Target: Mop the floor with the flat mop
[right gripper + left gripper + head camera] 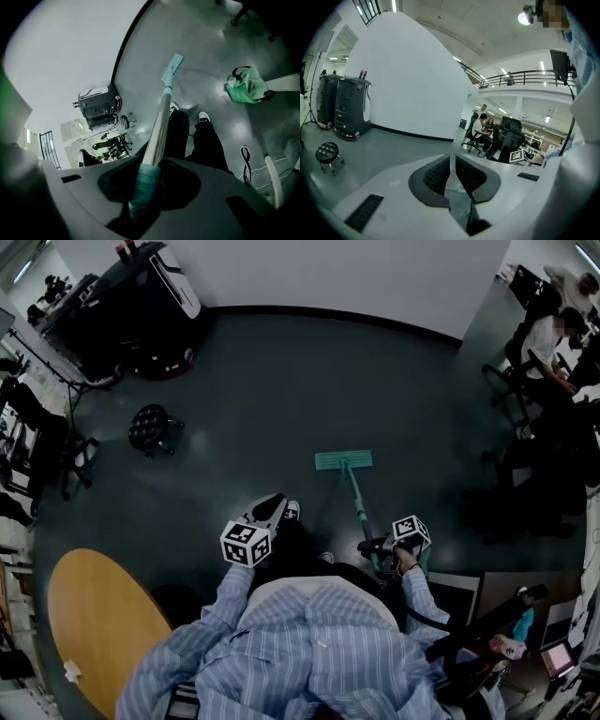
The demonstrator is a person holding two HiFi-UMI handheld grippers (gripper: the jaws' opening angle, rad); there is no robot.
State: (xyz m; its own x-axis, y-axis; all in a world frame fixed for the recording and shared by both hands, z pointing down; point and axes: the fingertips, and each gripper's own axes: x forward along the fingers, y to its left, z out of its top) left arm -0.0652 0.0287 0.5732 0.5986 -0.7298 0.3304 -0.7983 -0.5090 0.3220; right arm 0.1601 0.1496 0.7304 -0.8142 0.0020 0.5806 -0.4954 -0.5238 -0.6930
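Observation:
The flat mop's teal head lies flat on the dark grey floor ahead of my feet. Its handle slopes back to my right gripper. In the right gripper view that gripper is shut on the handle's teal grip; the silver shaft runs out to the mop head. My left gripper hangs to the left of the handle, apart from it. Its jaws stand close together with only a thin slit and hold nothing.
A black stool and a large black machine stand far left. A round wooden table is near left. Office chairs and seated people fill the right side. A green bag lies on the floor beside my shoes.

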